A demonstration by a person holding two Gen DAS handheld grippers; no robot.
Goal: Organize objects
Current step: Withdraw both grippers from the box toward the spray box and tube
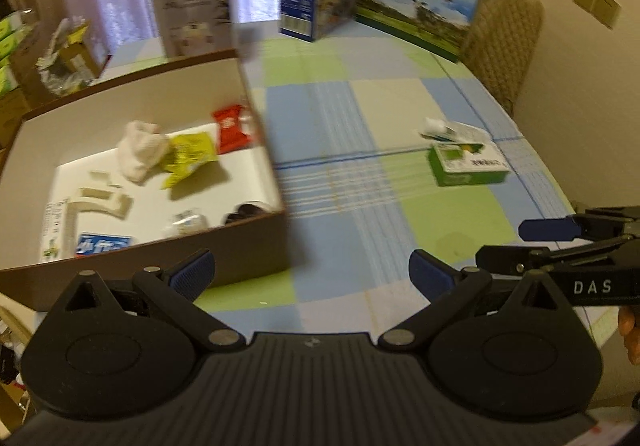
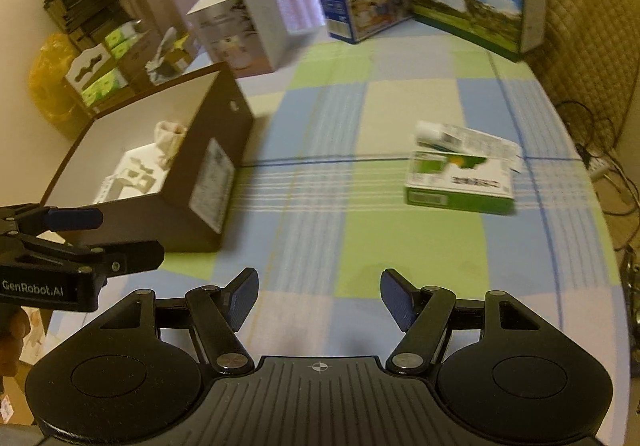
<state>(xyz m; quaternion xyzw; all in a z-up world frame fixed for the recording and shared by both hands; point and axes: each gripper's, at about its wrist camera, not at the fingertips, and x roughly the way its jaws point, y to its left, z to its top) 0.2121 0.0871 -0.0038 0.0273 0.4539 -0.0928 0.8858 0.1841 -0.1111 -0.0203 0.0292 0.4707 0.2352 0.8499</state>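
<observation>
Left gripper [image 1: 312, 278]: jaws spread wide, nothing between, low over checked tablecloth [image 1: 360, 117] beside brown box [image 1: 256, 242]. Right gripper [image 2: 319, 300]: jaws likewise apart, unloaded. Brown box, white-lined, contents: red packet [image 1: 231, 127], yellow packet [image 1: 188, 157], white cloth [image 1: 140, 149], blue-white carton [image 1: 103, 244]. Outside box, well apart on cloth: green-white carton [image 2: 460, 183], white tube [image 2: 452, 135] resting on top. 3 upright cartons at far table edge.

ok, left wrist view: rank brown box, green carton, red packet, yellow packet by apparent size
1. brown box, by far the largest
2. green carton
3. yellow packet
4. red packet

The packets look close in size, and the red one lies farther back, so their order is unsure.
</observation>
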